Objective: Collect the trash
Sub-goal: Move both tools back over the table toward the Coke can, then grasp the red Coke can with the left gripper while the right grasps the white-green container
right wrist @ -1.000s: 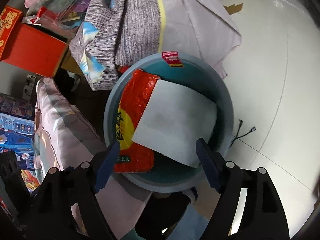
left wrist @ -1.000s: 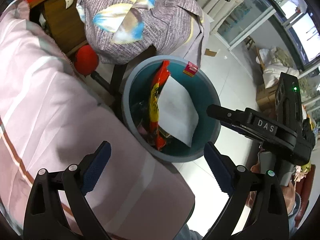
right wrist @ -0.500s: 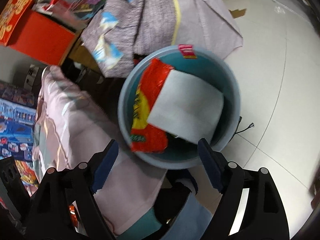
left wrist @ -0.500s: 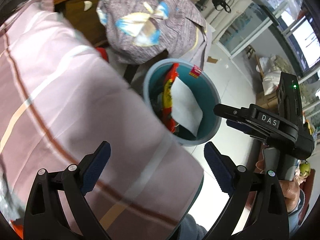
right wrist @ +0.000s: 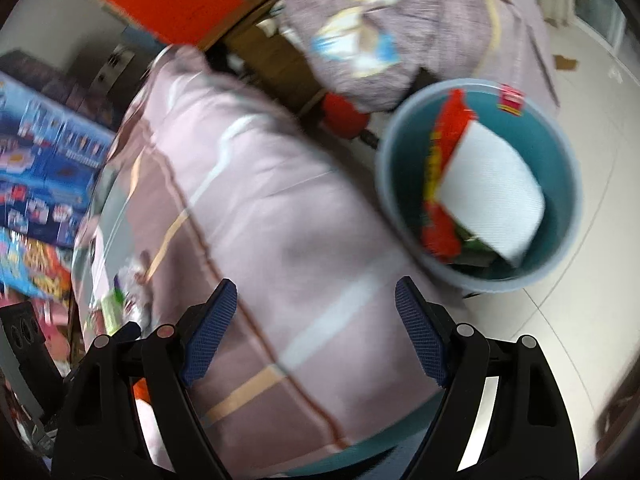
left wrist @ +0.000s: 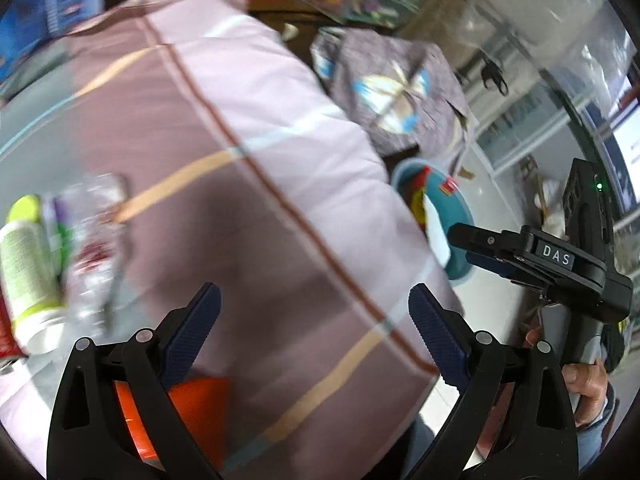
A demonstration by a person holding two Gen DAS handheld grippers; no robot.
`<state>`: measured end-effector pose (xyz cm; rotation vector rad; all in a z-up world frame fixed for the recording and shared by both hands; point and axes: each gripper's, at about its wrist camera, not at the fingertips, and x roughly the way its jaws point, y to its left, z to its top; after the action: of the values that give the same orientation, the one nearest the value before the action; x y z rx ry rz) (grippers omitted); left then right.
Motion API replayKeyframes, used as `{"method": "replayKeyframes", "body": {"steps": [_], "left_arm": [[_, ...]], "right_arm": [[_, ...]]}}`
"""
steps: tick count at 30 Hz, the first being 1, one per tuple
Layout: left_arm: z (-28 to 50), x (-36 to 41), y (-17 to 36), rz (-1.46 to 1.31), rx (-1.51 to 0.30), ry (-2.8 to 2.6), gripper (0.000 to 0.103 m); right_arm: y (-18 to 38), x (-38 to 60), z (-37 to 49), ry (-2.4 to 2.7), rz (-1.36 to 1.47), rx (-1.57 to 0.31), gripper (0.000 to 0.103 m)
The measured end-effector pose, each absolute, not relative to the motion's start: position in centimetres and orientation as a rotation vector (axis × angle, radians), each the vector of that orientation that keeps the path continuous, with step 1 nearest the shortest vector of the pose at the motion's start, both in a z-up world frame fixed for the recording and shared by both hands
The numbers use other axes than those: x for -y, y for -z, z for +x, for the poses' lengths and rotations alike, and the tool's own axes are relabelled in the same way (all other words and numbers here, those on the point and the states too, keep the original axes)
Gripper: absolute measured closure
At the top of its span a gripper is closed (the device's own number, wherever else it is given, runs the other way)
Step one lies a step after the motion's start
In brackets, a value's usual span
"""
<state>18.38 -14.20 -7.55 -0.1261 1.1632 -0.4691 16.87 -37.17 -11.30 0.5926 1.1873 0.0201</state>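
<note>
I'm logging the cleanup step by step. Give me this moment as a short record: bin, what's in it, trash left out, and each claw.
bin: blue round bin on the pale floor, beside the pink checked quilt
bin contents: white paper sheet lying over a red snack wrapper
trash left out: crumpled clear plastic bottle and a white bottle with a green label, side by side next to the quilt
left claw: open, nothing between the jaws
right claw: open, nothing between the jaws
</note>
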Motion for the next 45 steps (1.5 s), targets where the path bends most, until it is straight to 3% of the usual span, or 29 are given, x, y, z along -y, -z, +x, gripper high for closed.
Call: {"method": "replayKeyframes", "body": {"steps": [12,21,38,42,43,45], "left_arm": [[16.1,0.5,5.3,-0.174,-1.045,0.264,0.007],[14.9,-9.3,7.2,-0.229,-1.028,0.067,0.005],[17.7,-10.6,9.8,-0.182,-1.066,0.089,0.005],[18.1,-10.3,10.4,-0.153,-1.076,0.105,0.019],[18.2,-10.1,10.7,-0.149,-1.084,0.115,0.034],[18.1,-10.1,10.9,-0.155,-1.074,0.126,0.036]], "right_arm": [[10.1,27.8,18.5,-0.13,0.468,-1.259,0.025],[10.0,19.9,20.2,-0.227,0.365,-1.308,0.025],[9.4,12.4,22.2,-0.29,0.277,-1.338,0.025],[9.4,11.3,22.6,-0.315,0.297,-1.343,0.025],[9.3,10.9,22.7,-0.325,0.299,-1.344,0.025],[9.2,10.2,22.8,-0.339,0.292,-1.342,0.025]]}}
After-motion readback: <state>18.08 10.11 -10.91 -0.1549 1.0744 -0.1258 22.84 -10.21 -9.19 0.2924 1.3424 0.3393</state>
